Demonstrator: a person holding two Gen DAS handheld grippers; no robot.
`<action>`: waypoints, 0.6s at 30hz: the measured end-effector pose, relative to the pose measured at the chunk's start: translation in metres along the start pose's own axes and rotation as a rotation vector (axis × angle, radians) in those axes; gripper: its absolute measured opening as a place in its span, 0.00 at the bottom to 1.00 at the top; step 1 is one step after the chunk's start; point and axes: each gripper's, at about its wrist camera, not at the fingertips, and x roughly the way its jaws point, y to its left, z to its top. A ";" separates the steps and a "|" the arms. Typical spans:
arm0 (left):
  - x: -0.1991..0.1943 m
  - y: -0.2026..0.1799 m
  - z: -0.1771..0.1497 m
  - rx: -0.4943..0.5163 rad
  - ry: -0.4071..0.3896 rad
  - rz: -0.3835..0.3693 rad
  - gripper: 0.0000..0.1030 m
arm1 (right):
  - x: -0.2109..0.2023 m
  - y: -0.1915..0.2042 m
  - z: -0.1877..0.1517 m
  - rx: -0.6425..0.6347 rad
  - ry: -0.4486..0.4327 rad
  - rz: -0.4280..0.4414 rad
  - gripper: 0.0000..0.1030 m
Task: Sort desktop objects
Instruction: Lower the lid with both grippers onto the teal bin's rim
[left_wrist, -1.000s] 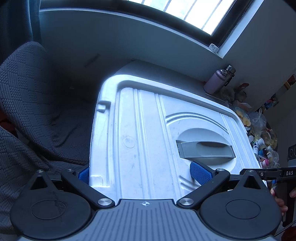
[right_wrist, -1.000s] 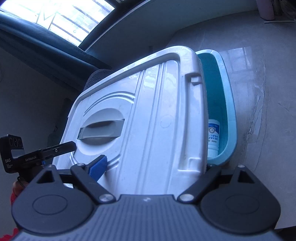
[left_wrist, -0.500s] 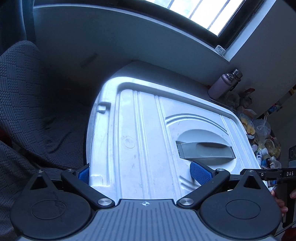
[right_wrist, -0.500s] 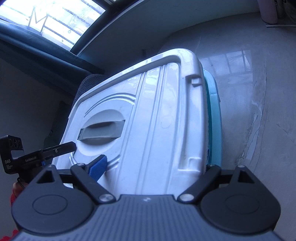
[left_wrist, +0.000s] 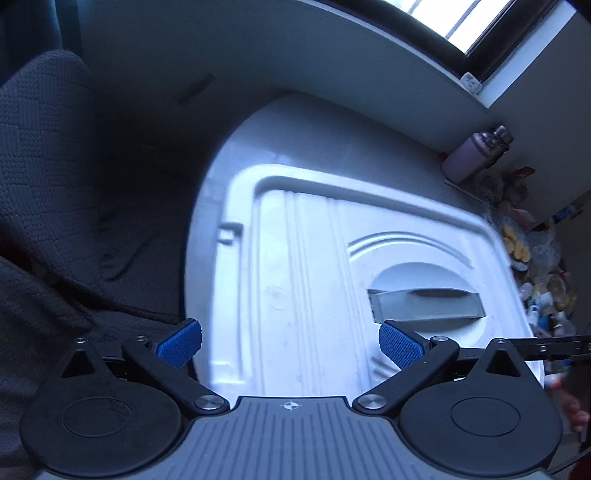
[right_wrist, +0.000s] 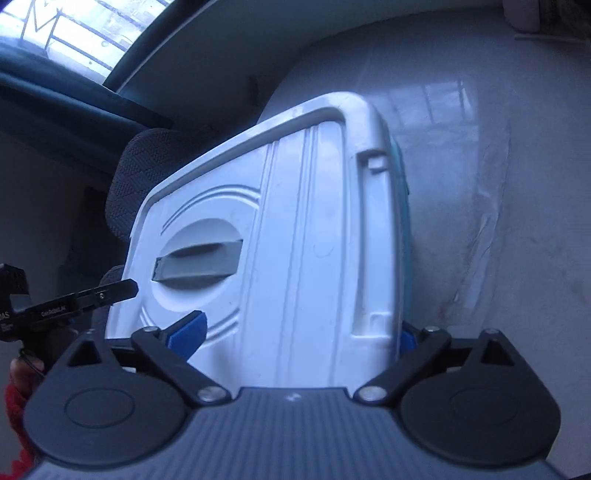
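Two grippers at the near edge of the white ribbed plastic lid (left_wrist: 314, 280), which lies over the teal plastic box (right_wrist: 403, 206).

In the left wrist view, the left gripper (left_wrist: 290, 343) is wide open: its left blue pad (left_wrist: 180, 343) is off the lid's left edge, above the dark grey knitted cloth (left_wrist: 48, 192), and its right pad (left_wrist: 400, 349) is over the lid, near the grey recessed handle (left_wrist: 424, 304). Whether the pads touch the lid I cannot tell. In the right wrist view, the right gripper (right_wrist: 295, 338) is also spread wide, across the lid's right part, with its right pad at the teal rim. The lid's long axis runs away from both grippers, which stand about equally near. On the pale glossy table (right_wrist: 498, 177), the lid seems nearly seated.
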 end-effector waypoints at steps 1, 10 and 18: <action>0.000 0.005 0.000 -0.015 -0.001 0.003 1.00 | -0.005 0.000 0.001 0.012 -0.020 -0.020 0.96; -0.003 -0.006 0.008 0.031 -0.016 0.015 1.00 | -0.035 0.006 0.009 -0.019 -0.101 -0.074 0.97; -0.012 -0.010 0.016 0.038 -0.035 0.055 1.00 | -0.038 0.009 0.012 -0.051 -0.134 -0.118 0.97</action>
